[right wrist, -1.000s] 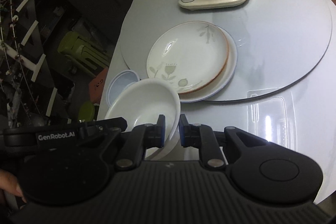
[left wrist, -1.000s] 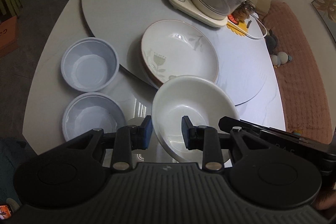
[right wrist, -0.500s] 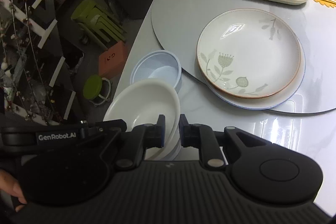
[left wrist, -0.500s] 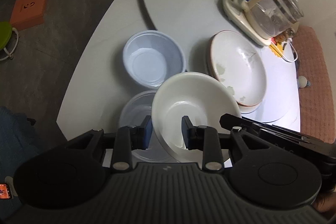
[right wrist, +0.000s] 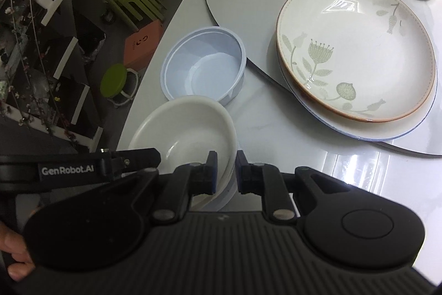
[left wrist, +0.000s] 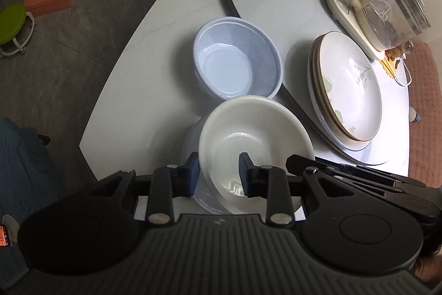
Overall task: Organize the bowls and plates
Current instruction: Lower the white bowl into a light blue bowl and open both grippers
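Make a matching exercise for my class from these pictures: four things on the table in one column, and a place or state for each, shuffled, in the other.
Things:
1. white bowl
2. pale blue bowl
3. flower-patterned plate
4. glass kettle

Places or states:
A. stacked on top of another plate
B. standing empty on the table, beside the turntable's edge
C. sitting on a cream base
D. gripped at the rim from both sides by two grippers

Pairs: 1-D, 2-B, 3-A, 4-C
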The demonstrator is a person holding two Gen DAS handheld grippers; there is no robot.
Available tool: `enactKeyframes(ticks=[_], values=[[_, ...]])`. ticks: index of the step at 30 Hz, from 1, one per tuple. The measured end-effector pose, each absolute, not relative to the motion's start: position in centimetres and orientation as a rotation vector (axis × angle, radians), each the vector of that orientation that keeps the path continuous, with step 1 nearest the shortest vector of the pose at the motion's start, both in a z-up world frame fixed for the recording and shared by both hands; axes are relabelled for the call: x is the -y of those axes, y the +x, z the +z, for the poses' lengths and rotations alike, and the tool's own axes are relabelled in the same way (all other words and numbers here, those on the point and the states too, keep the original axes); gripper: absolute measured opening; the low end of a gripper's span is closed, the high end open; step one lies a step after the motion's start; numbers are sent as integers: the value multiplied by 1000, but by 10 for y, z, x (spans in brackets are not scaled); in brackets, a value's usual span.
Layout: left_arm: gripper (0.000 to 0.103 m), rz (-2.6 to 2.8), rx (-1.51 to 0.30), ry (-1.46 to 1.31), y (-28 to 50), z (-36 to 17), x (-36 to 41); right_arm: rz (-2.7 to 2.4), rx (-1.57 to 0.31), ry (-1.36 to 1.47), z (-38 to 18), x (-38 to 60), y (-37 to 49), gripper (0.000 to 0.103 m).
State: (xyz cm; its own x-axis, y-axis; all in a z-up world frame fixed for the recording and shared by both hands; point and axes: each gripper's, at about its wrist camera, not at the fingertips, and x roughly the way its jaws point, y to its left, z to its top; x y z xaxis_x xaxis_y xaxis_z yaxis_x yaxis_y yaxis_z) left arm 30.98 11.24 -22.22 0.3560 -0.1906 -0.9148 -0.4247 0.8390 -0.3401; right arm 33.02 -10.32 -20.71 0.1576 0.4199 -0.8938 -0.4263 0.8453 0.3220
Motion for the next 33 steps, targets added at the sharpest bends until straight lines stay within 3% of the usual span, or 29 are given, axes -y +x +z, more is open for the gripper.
enactKeyframes(ticks=[7, 14, 33], values=[[35, 172, -1238, -598, 316, -225, -112, 601, -1283, -25, -207, 100, 334, 18], [43, 204, -1237, -596, 315, -216, -113, 602, -1260, -5, -197, 107, 335, 19], [43, 178, -1087, -462, 286, -132, -72, 654, -1073, 42, -126, 148, 315, 19]])
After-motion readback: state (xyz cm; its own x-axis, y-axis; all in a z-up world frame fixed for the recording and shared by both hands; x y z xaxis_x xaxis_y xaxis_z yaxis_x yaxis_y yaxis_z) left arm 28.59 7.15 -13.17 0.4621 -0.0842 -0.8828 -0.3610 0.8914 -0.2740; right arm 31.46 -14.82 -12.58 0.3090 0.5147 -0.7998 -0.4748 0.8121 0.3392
